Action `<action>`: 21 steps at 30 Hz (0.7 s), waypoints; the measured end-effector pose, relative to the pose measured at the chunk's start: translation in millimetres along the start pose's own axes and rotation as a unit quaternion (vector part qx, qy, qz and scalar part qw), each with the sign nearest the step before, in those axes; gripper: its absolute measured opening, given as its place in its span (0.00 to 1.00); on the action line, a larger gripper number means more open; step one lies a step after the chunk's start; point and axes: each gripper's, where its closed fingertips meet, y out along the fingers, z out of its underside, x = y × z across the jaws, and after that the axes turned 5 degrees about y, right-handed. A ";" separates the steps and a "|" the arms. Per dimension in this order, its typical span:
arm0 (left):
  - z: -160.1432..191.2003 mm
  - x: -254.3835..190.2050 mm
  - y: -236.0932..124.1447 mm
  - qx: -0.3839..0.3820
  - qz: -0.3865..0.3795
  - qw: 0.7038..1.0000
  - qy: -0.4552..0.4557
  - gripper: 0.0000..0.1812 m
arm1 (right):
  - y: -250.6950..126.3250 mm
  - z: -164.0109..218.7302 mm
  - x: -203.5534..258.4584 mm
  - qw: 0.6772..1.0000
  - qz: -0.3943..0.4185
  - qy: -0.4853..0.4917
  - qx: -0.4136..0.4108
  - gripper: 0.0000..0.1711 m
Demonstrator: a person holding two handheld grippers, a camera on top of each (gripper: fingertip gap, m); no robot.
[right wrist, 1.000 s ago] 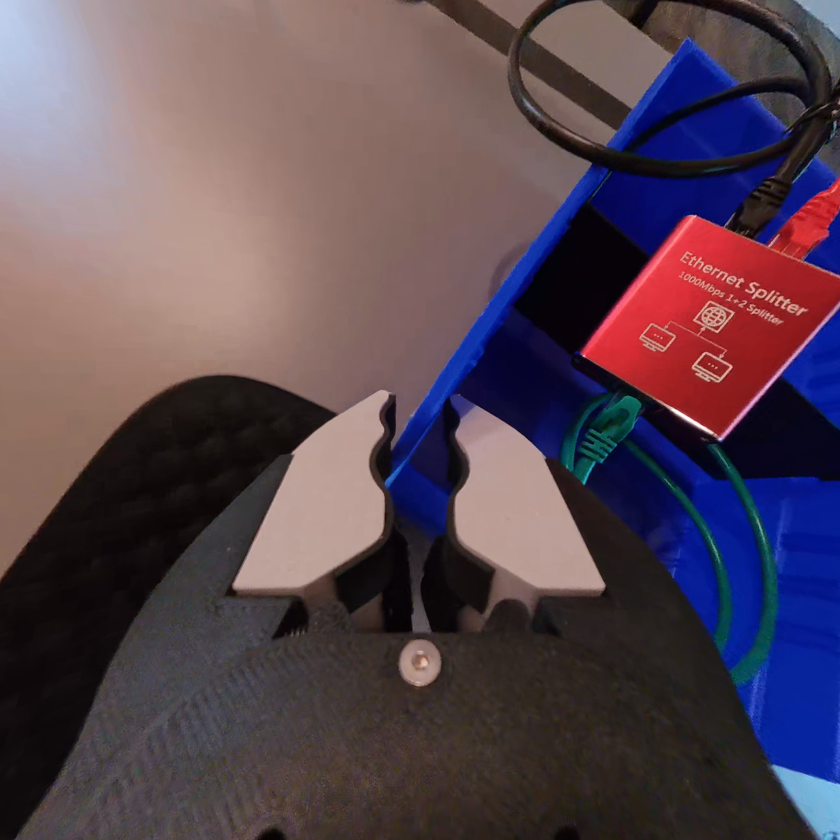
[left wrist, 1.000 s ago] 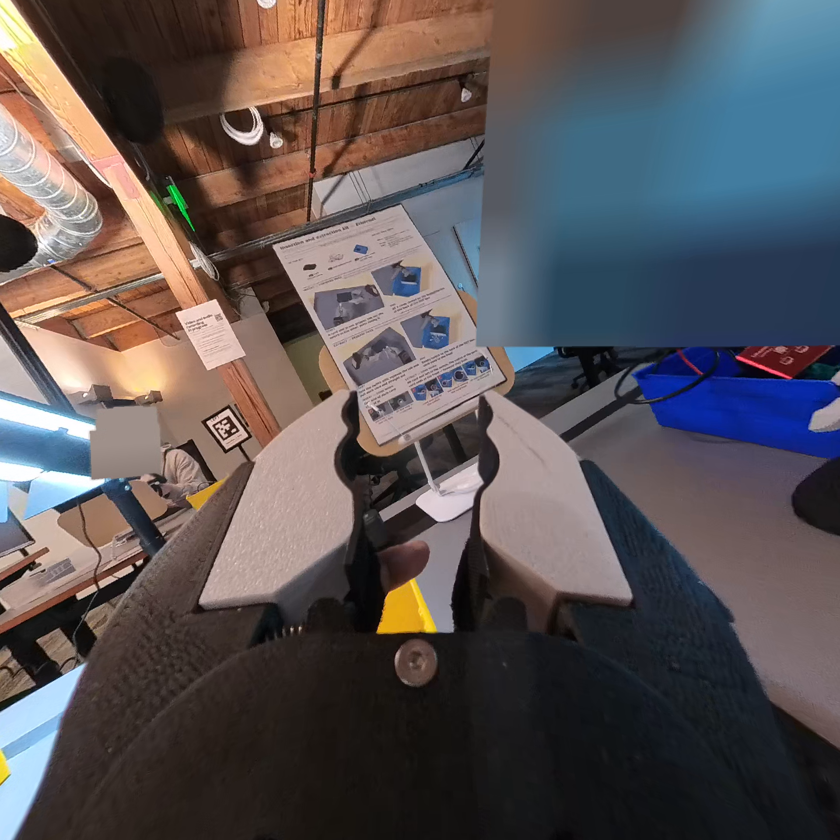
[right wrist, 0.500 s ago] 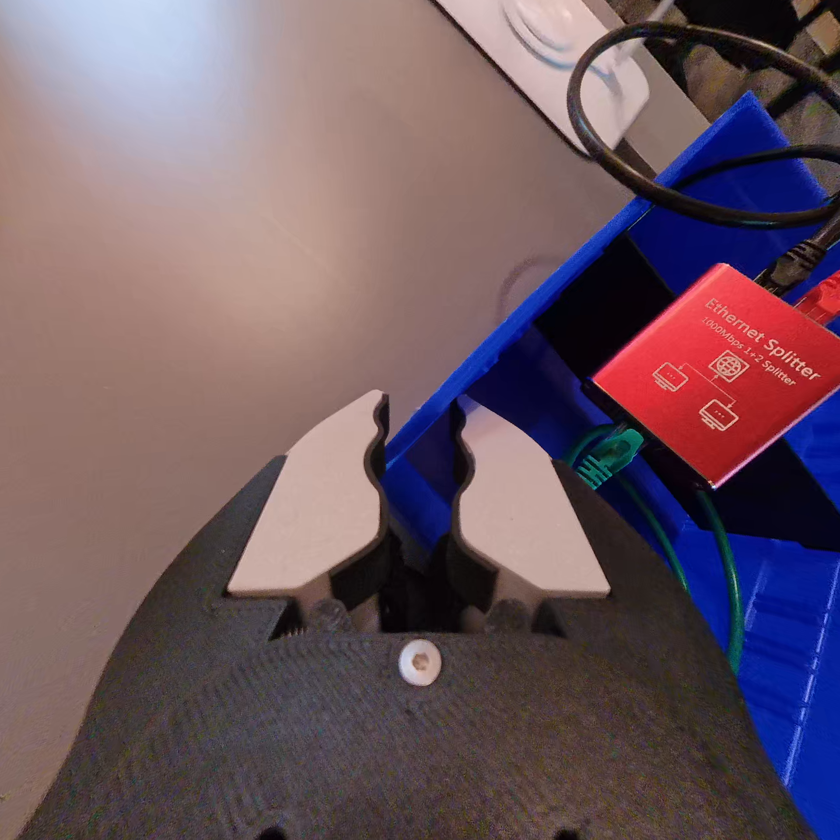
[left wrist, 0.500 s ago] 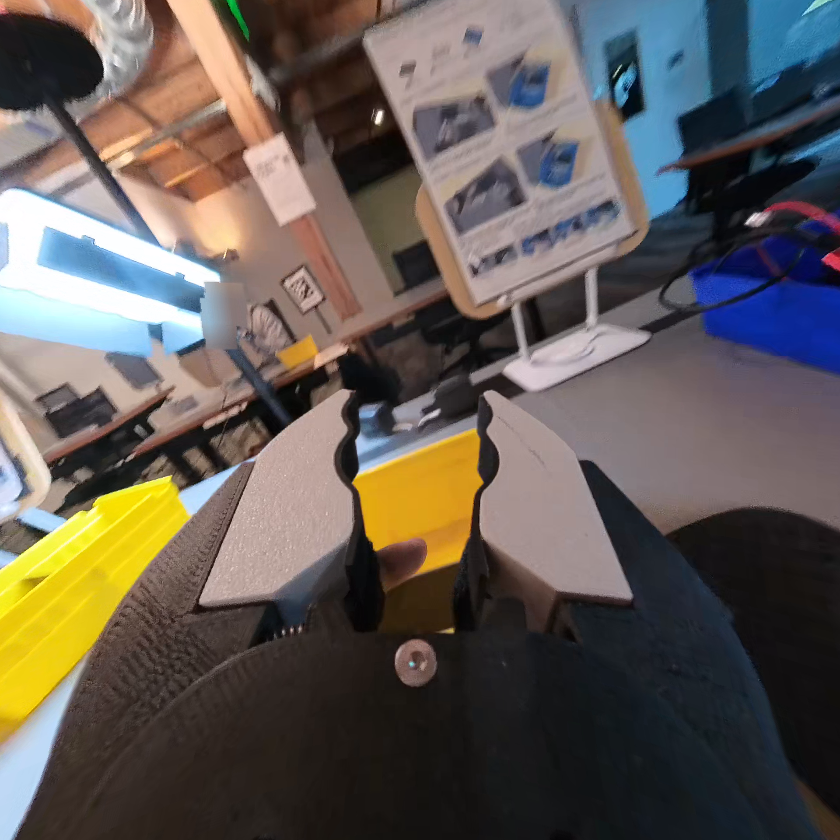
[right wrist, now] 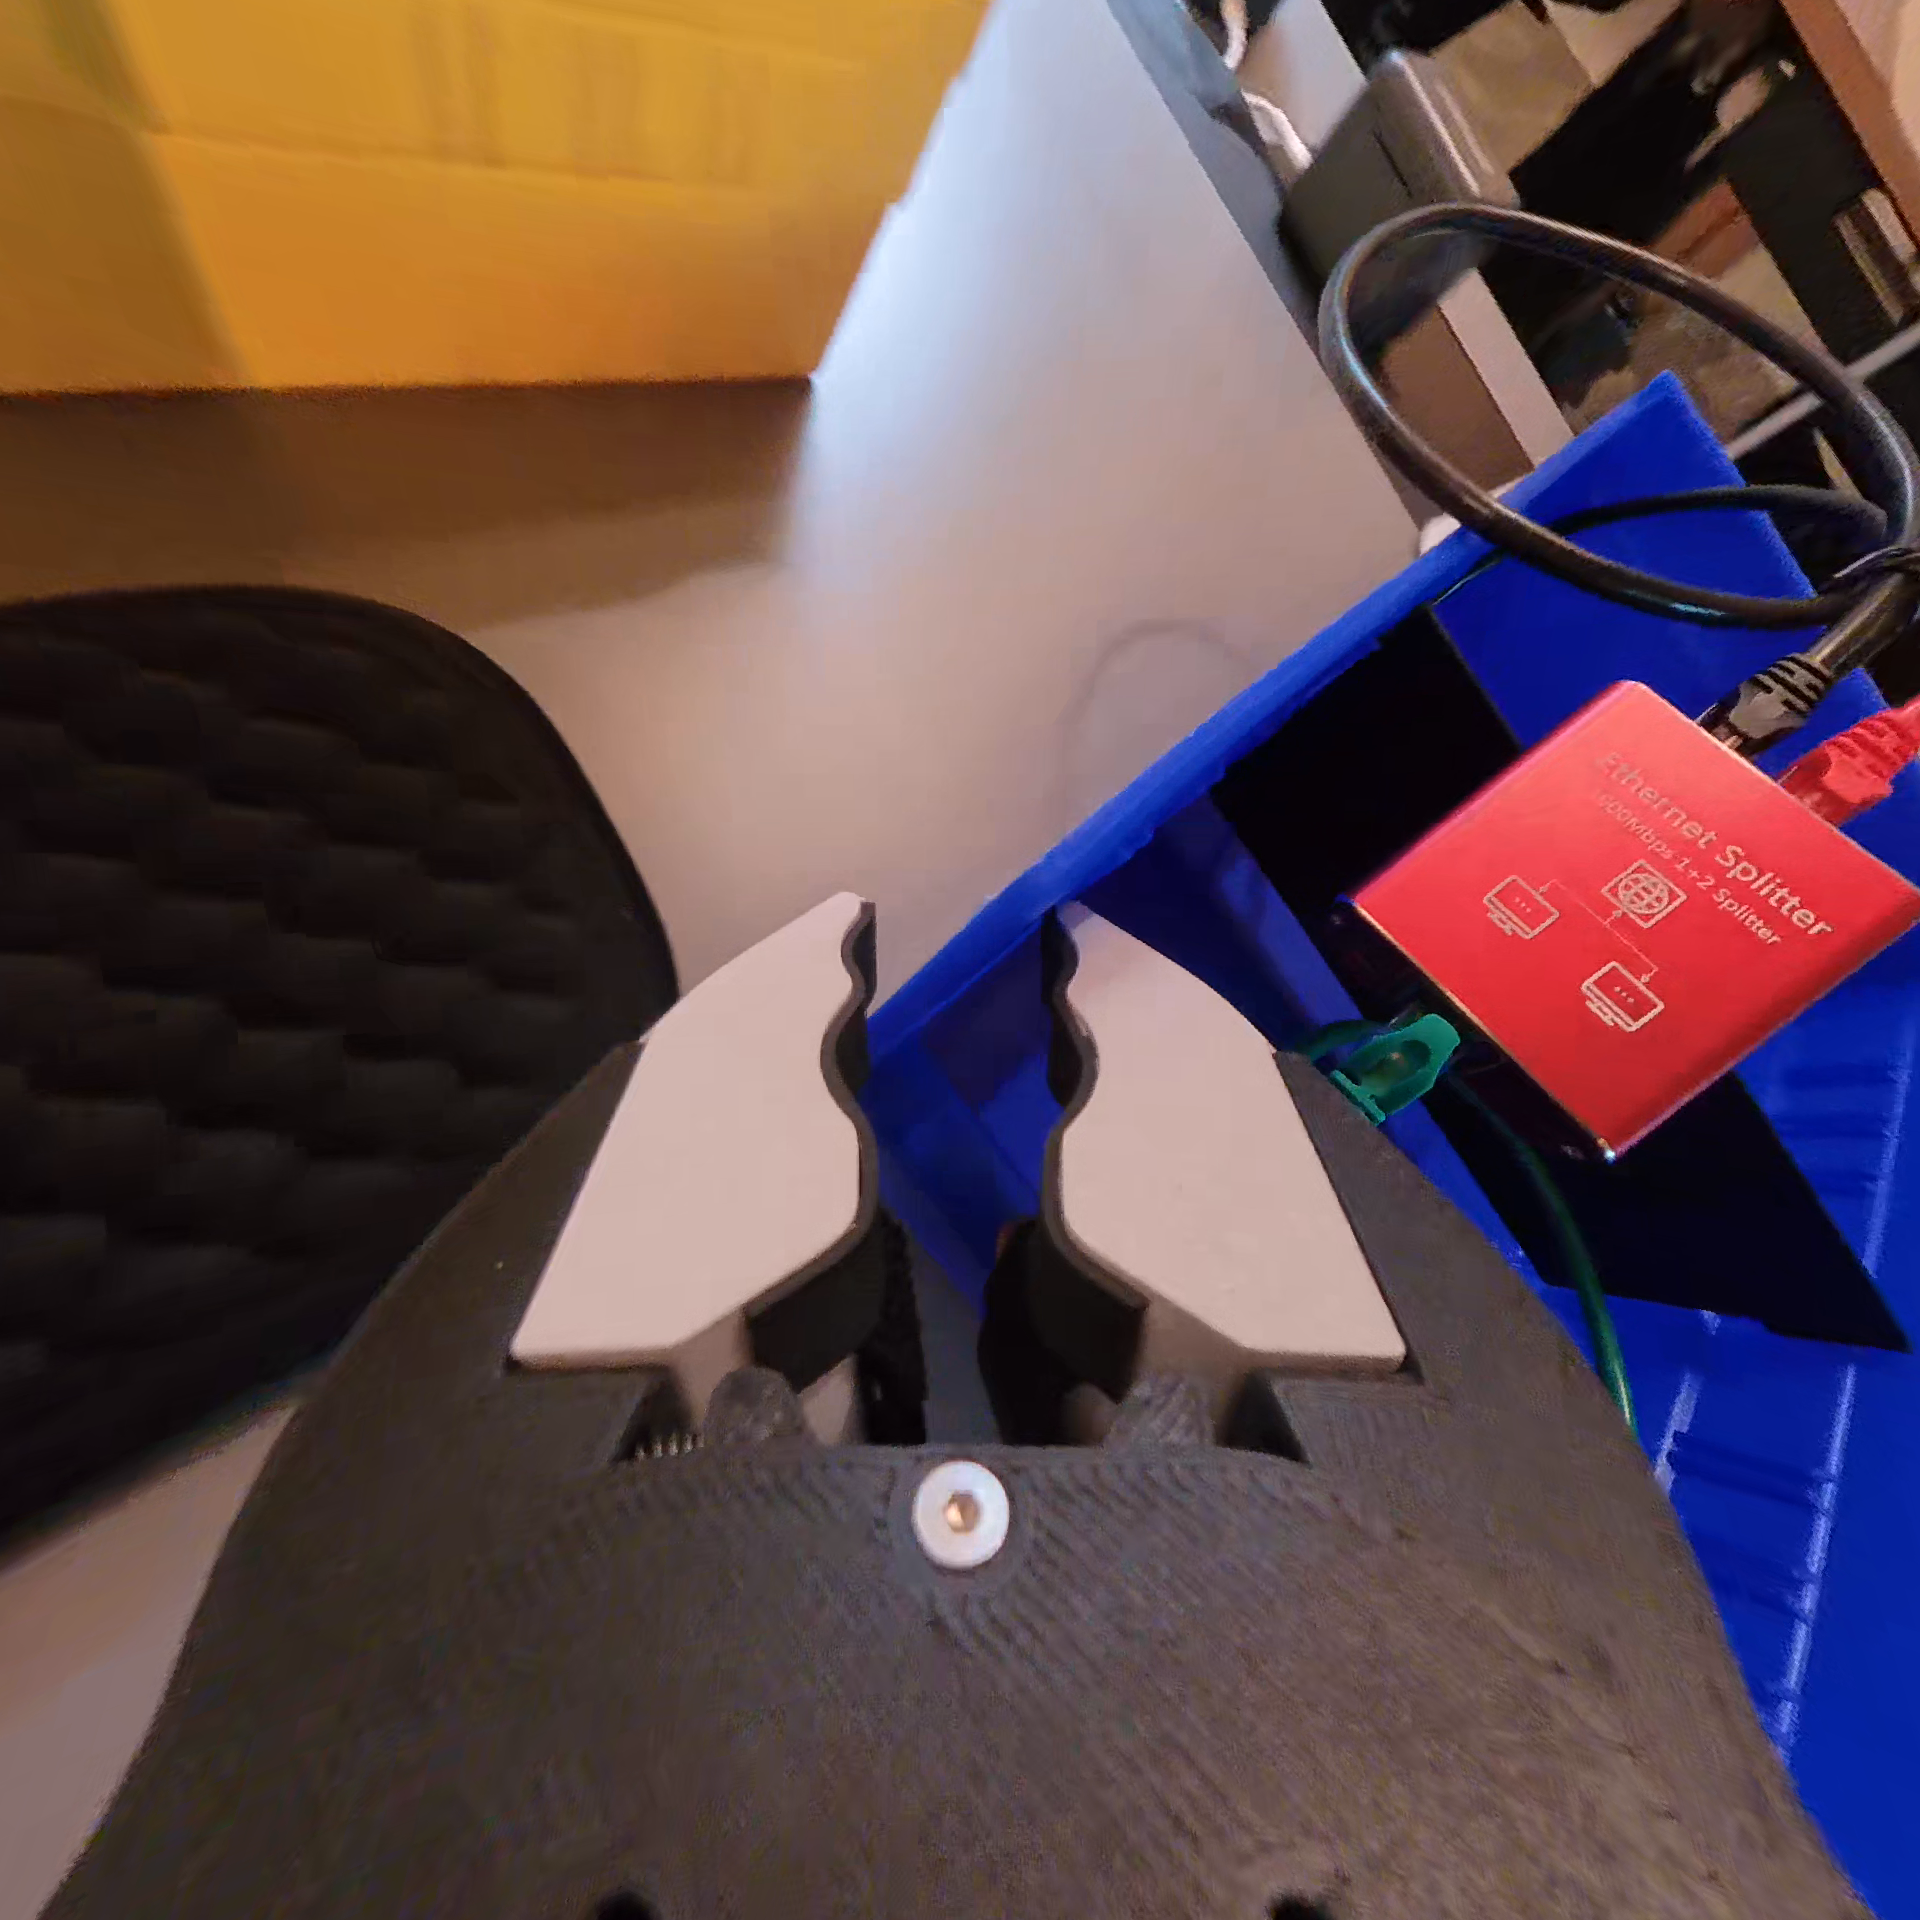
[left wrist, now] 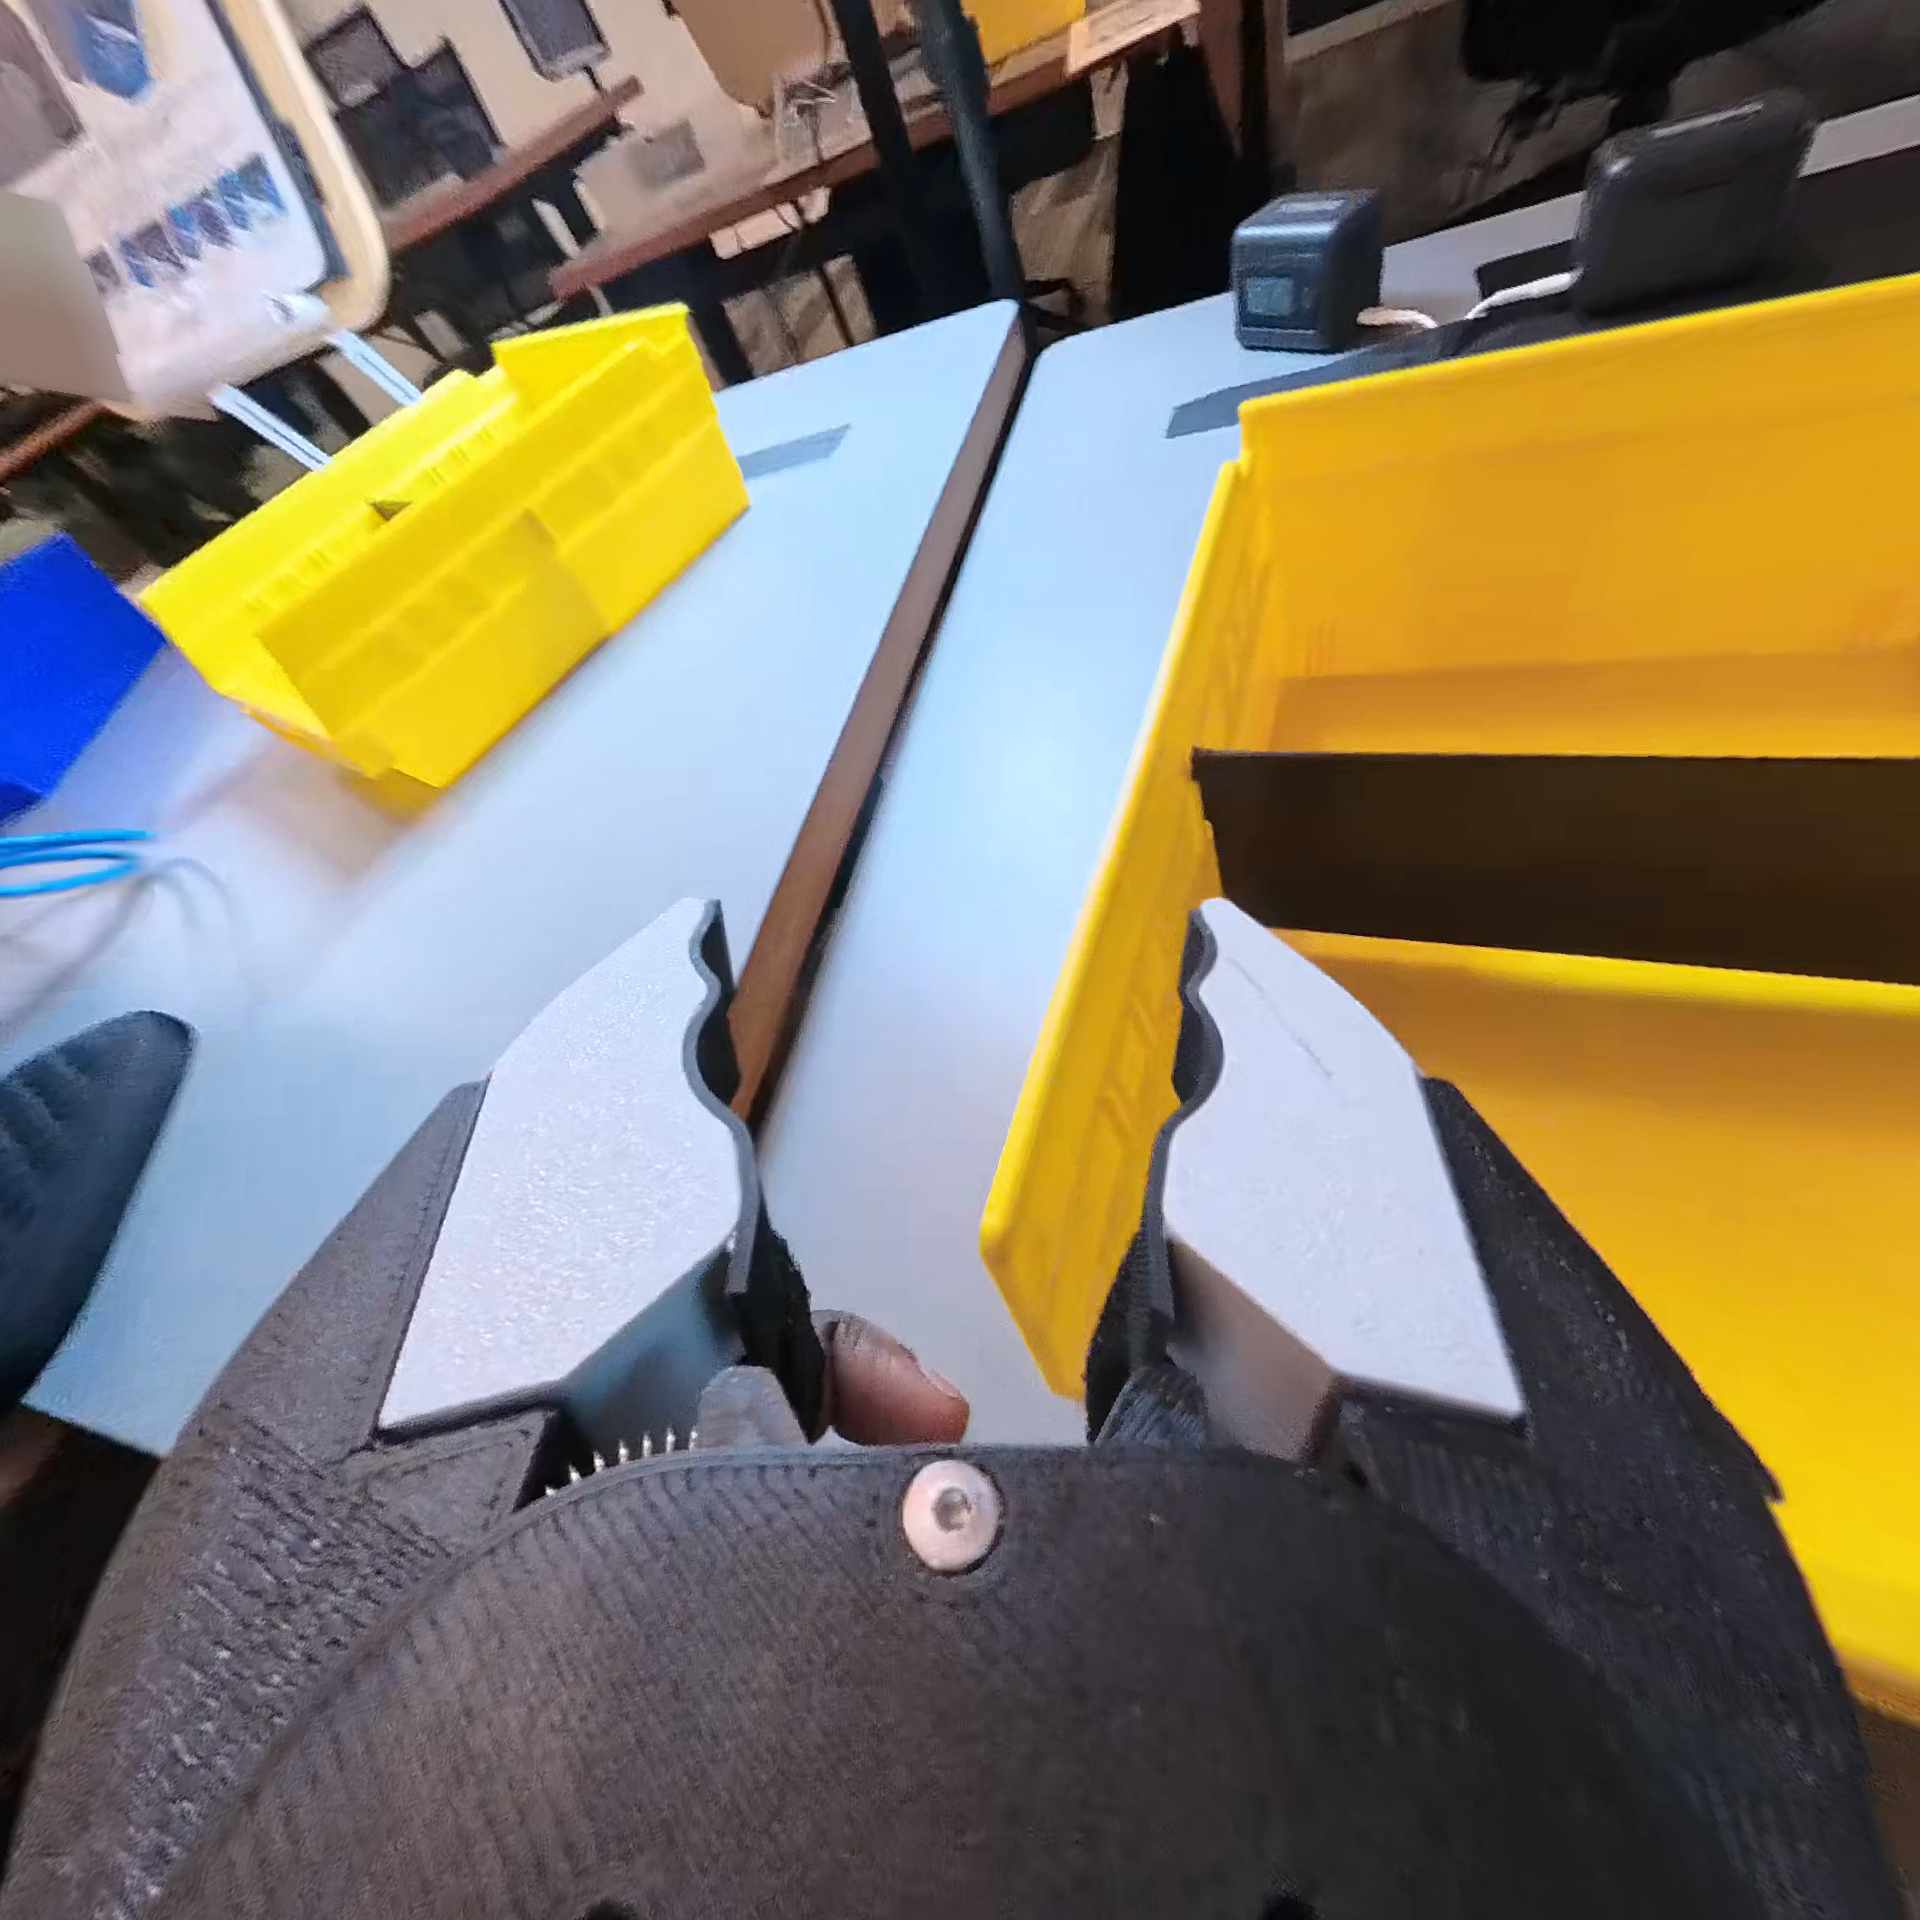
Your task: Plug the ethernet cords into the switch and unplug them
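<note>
At right of frame, the red switch (right wrist: 1631, 914) is holding green (right wrist: 1392, 1060), black (right wrist: 1787, 686) and red plugs (right wrist: 1860, 764) seated, so unplugging is apparently pending, while the right gripper (right wrist: 956, 935) and left gripper (left wrist: 956, 935) are both gaping empty.

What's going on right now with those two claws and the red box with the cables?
Left gripper open, empty, beside yellow bin. Right gripper open, empty, at blue bin corner. Red switch in blue bin; black, red, green cords at its ports. Nothing blocking.
</note>
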 end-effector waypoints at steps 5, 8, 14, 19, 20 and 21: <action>26.5 -11.3 6.4 0.035 0.068 0.997 -0.013 0.45 | 15.9 -23.6 20.4 0.999 -0.032 -0.017 -0.023 0.19; 38.1 -15.6 14.7 0.051 0.083 0.995 -0.022 0.45 | 22.7 -34.5 34.7 0.996 -0.066 -0.044 -0.048 0.22; 42.1 -42.1 19.6 0.060 0.150 0.987 -0.021 0.27 | -7.0 -67.9 46.8 0.975 -0.108 0.013 -0.195 0.37; 51.6 -72.7 -6.5 0.129 0.253 0.958 -0.037 0.10 | -64.4 -102.4 99.5 0.925 -0.215 0.053 -0.309 0.47; 53.5 -84.6 -18.2 0.136 0.295 0.945 -0.027 0.10 | -66.2 -98.7 118.2 0.923 -0.254 0.063 -0.280 0.54; 58.9 -93.9 -28.0 0.146 0.326 0.934 -0.001 0.14 | -64.9 -92.4 133.2 0.926 -0.279 0.071 -0.243 0.62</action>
